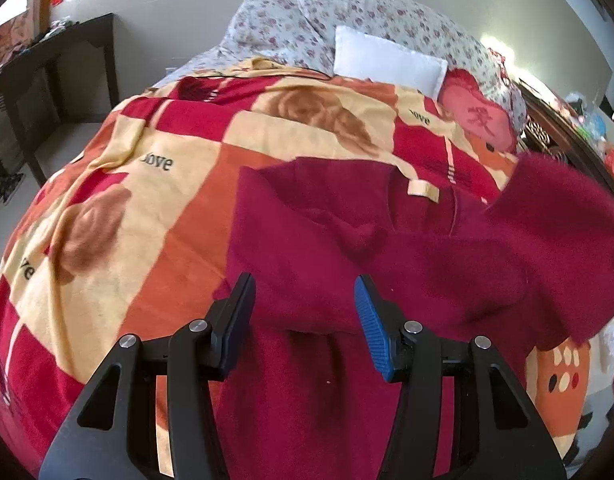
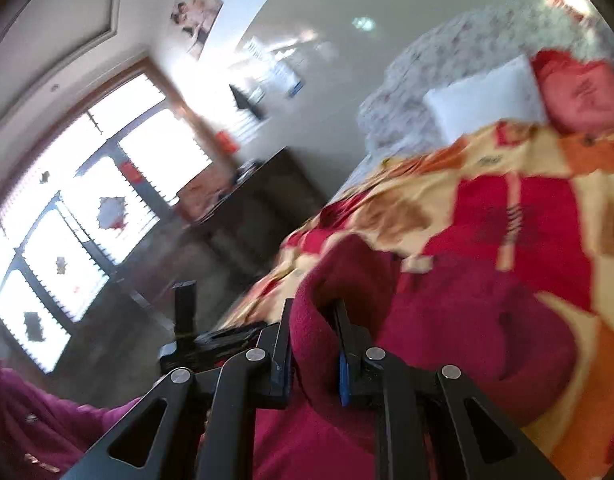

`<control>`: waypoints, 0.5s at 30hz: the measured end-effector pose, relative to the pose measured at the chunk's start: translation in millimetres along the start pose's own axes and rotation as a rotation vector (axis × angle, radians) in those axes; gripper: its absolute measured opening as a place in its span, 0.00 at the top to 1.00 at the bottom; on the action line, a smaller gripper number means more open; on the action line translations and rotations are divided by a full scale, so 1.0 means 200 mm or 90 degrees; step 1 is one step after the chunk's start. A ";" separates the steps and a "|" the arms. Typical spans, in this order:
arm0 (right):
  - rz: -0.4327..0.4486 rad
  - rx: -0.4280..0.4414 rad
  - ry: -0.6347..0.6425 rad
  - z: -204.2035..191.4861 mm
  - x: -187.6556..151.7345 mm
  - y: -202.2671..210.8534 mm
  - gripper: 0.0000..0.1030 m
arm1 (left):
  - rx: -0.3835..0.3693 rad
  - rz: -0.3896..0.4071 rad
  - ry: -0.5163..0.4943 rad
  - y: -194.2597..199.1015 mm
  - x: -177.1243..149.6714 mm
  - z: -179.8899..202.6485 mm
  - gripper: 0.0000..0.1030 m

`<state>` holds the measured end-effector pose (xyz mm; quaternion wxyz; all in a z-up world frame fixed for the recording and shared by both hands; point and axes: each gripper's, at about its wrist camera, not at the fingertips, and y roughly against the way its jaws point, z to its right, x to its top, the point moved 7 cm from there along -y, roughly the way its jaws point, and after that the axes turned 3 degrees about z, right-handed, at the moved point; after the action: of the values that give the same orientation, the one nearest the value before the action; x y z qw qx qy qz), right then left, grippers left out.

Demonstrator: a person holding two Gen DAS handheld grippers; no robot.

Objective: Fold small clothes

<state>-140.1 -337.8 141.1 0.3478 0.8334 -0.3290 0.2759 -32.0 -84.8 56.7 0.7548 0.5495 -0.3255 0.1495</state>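
Observation:
A dark red fuzzy sweater [image 1: 327, 240] lies on the patterned blanket [image 1: 147, 184] of a bed, its neck label facing up. Its right sleeve [image 1: 555, 232] is lifted and swung over the body. My left gripper [image 1: 305, 300] is open, its jaws hovering just above the sweater's lower body. My right gripper [image 2: 313, 320] is shut on a thick fold of the sweater [image 2: 447, 320], held above the blanket [image 2: 527, 184]. The right wrist view is tilted and blurred.
Floral pillows [image 1: 367, 12], a white cushion [image 1: 387, 62] and a pink cushion [image 1: 479, 116] lie at the bed's head. A dark desk [image 1: 55, 60] stands left of the bed, near a bright window [image 2: 87, 208]. Clutter [image 1: 587, 128] sits to the right.

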 end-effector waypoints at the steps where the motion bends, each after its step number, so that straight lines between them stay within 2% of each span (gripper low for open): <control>1: -0.018 -0.051 -0.008 0.06 -0.02 -0.05 0.75 | 0.001 0.000 0.003 0.00 0.00 -0.01 0.50; 2: -0.027 -0.107 -0.018 0.12 -0.03 -0.08 0.66 | 0.002 -0.001 0.005 0.01 0.00 -0.02 0.50; 3: -0.024 -0.128 -0.028 0.15 -0.03 -0.08 0.55 | 0.004 -0.001 0.005 0.01 0.00 -0.02 0.50; 4: -0.010 -0.142 -0.045 0.18 -0.04 -0.07 0.51 | 0.006 -0.001 0.004 0.01 0.00 -0.03 0.50; 7: 0.033 -0.138 -0.097 0.23 -0.06 0.00 0.51 | 0.000 -0.004 -0.004 0.01 -0.02 -0.03 0.50; 10: 0.053 -0.151 -0.110 0.26 -0.09 0.11 0.51 | -0.011 -0.009 -0.003 0.00 -0.03 -0.03 0.50; 12: 0.046 -0.158 -0.108 0.26 -0.16 0.15 0.50 | -0.035 -0.013 -0.001 -0.02 -0.06 -0.01 0.50; 15: 0.004 -0.161 -0.127 0.26 -0.30 0.14 0.50 | -0.085 -0.031 -0.005 -0.05 -0.13 0.05 0.50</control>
<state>-187.2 -370.2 79.5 0.4147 0.8051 -0.3970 0.1492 -49.5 -94.9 33.8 0.7921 0.5061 -0.3240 0.1068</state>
